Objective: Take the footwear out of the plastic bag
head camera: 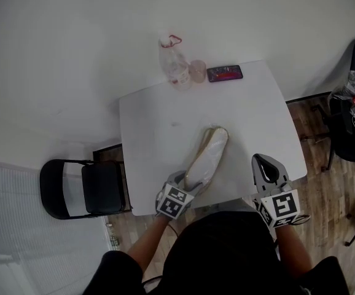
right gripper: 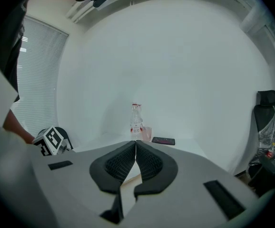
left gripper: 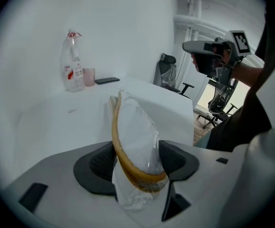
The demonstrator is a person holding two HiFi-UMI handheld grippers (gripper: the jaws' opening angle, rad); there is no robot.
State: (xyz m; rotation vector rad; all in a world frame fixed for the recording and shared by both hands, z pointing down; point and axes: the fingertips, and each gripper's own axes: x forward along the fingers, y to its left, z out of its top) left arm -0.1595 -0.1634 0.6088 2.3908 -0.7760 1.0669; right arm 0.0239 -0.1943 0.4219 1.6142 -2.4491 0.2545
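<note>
A pale slipper with a tan sole, wrapped in a clear plastic bag (head camera: 208,155), lies lengthwise on the white table (head camera: 159,121). My left gripper (head camera: 187,180) grips its near end. In the left gripper view the dark pads press on both sides of the bagged slipper (left gripper: 132,137), which stands on edge between them, so the left gripper (left gripper: 136,158) is shut on it. My right gripper (head camera: 265,160) hovers over the table's near right edge, apart from the bag. Its jaws meet with nothing between them in the right gripper view (right gripper: 135,144).
At the table's far edge stand a clear plastic bottle (head camera: 173,63), a pink cup (head camera: 197,70) and a dark phone (head camera: 225,73). A black folding chair (head camera: 85,188) is left of the table. An office chair (head camera: 352,128) with a bag on it is at the right.
</note>
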